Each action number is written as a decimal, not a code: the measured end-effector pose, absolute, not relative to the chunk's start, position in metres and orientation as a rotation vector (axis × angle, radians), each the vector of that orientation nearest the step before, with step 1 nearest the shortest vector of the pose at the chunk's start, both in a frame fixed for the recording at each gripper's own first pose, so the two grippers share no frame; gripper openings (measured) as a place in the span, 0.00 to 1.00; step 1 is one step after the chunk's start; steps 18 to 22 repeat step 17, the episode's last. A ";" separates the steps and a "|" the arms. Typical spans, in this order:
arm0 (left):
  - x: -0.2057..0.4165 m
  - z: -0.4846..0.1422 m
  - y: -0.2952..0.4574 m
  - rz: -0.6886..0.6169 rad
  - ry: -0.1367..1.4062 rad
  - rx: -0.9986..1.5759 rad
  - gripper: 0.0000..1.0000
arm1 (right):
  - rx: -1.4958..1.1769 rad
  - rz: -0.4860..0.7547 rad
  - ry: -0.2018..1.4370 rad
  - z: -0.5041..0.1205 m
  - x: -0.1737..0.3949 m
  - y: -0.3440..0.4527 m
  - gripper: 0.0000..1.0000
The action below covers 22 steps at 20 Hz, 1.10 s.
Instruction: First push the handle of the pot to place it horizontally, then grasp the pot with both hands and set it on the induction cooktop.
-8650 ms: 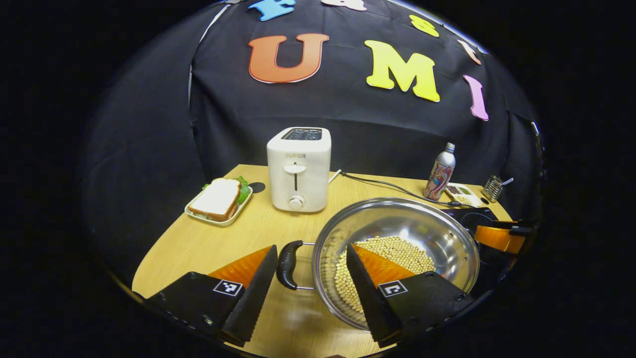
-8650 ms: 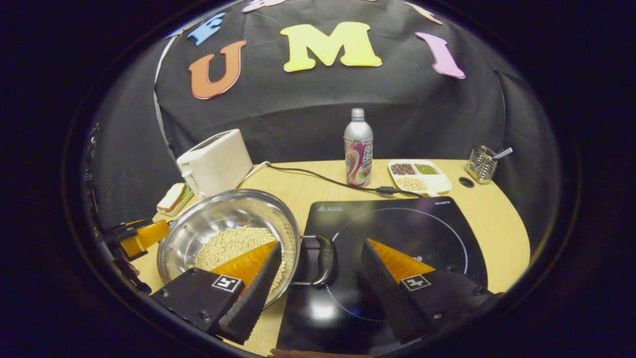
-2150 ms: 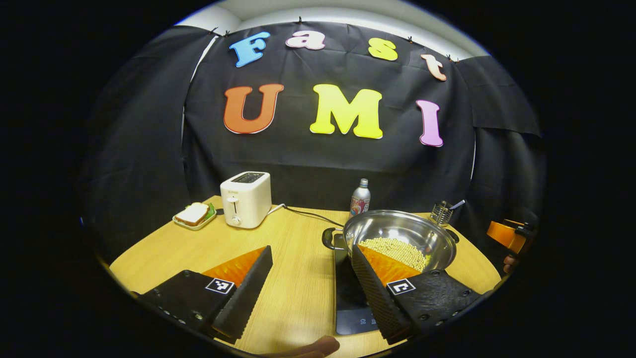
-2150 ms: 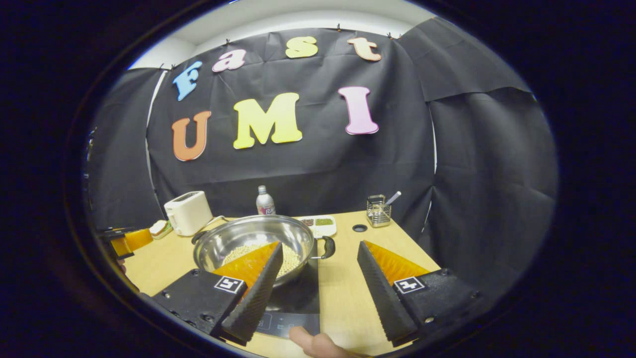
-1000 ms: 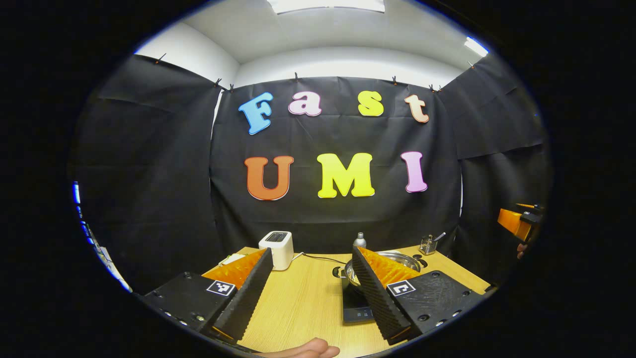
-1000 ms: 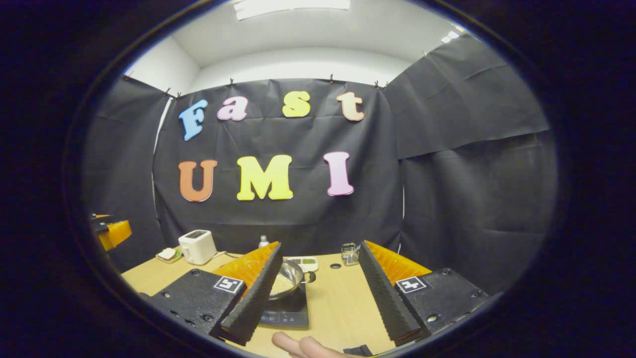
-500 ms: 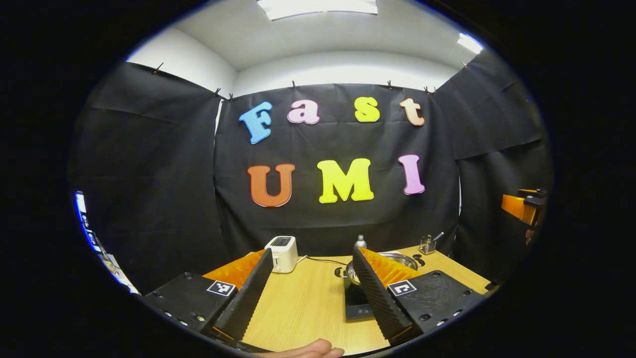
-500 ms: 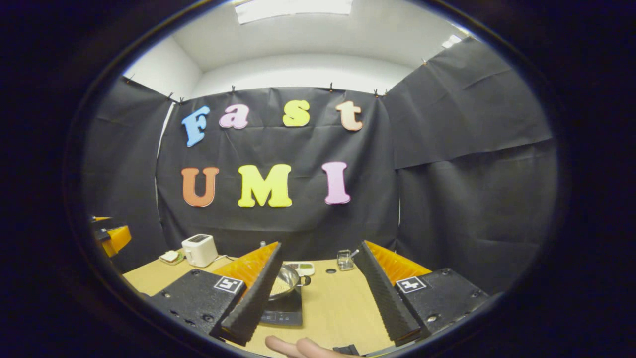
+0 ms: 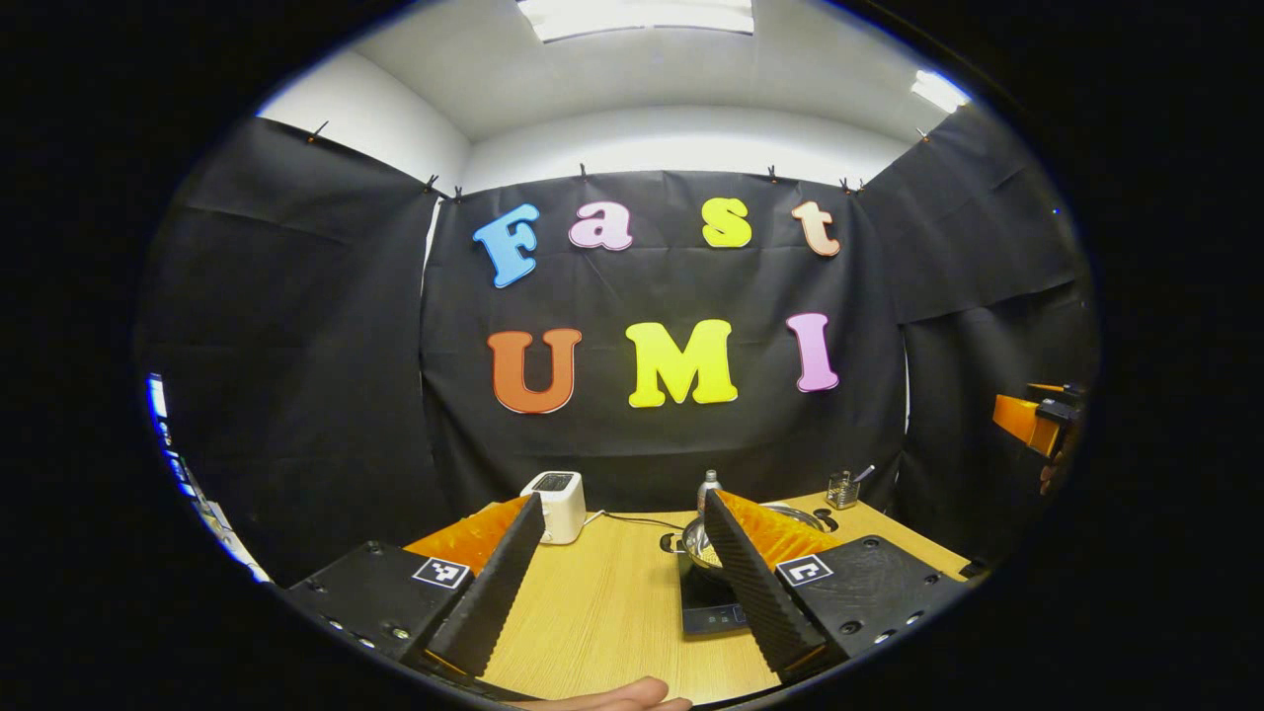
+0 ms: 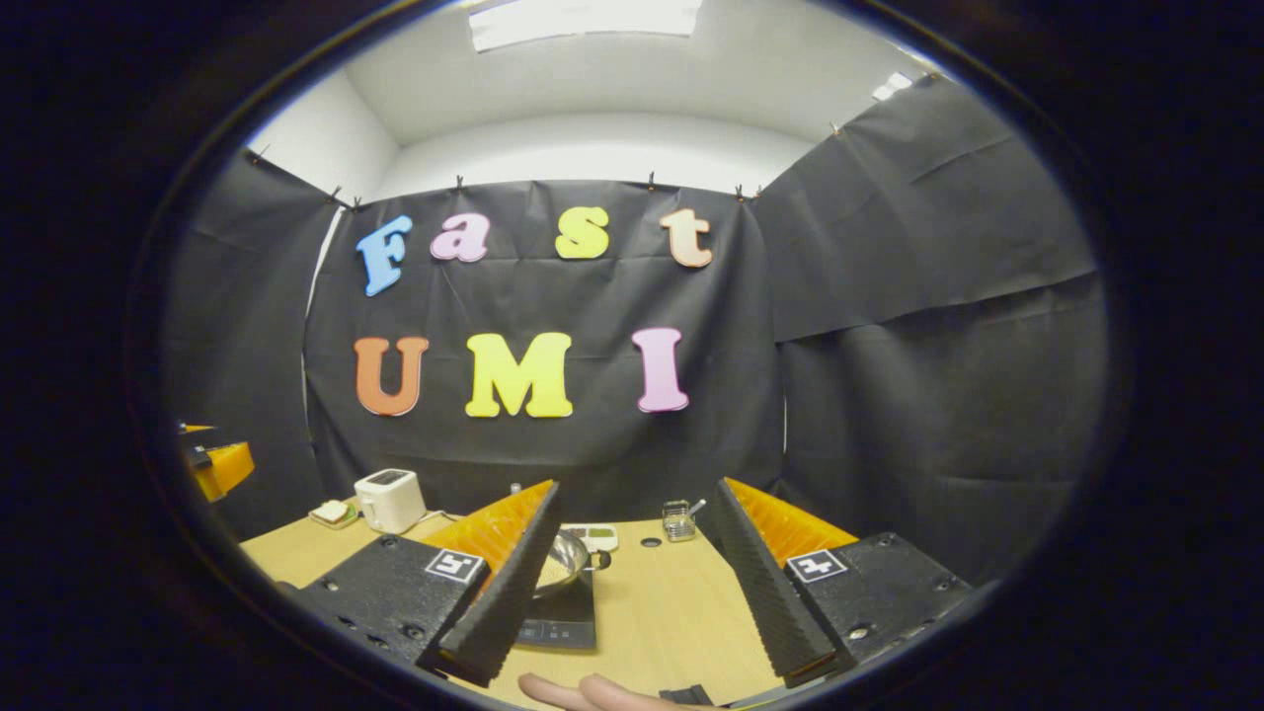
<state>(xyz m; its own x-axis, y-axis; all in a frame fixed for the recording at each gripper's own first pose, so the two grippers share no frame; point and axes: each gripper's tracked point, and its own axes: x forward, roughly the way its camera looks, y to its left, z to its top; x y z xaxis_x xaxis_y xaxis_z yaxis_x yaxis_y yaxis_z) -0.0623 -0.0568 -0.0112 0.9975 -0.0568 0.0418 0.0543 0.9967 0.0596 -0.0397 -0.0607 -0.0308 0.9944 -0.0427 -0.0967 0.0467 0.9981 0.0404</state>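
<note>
Sitting on cooktop (image 9: 703, 604), pot (image 10: 565, 559), grippers apart

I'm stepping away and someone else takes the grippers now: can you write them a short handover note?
Left gripper: open, empty, drawn back from the table.
Right gripper: open, empty, also held back.
The pot with beans sits on the induction cooktop; its handle sticks out sideways.
Done: pot placed on the cooktop.
Left: apparently nothing.
</note>
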 end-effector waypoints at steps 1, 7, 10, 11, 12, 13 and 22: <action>-0.061 -0.012 -0.057 -0.056 -0.043 0.063 0.97 | 0.041 -0.042 0.098 -0.033 -0.039 -0.060 0.96; -0.063 -0.012 -0.060 -0.062 -0.048 0.072 0.97 | 0.049 -0.037 0.098 -0.035 -0.041 -0.061 0.95; -0.064 -0.008 -0.057 -0.054 -0.059 0.072 0.97 | 0.049 -0.040 0.099 -0.037 -0.043 -0.064 0.96; -0.063 -0.007 -0.058 -0.055 -0.062 0.071 0.97 | 0.050 -0.038 0.099 -0.037 -0.043 -0.063 0.96; -0.064 -0.006 -0.060 -0.061 -0.067 0.070 0.96 | 0.051 -0.035 0.098 -0.037 -0.043 -0.063 0.96; -0.063 -0.005 -0.063 -0.071 -0.071 0.068 0.96 | 0.052 -0.034 0.095 -0.037 -0.043 -0.063 0.97; -0.065 -0.002 -0.065 -0.076 -0.086 0.077 0.97 | 0.057 -0.030 0.091 -0.037 -0.045 -0.062 0.96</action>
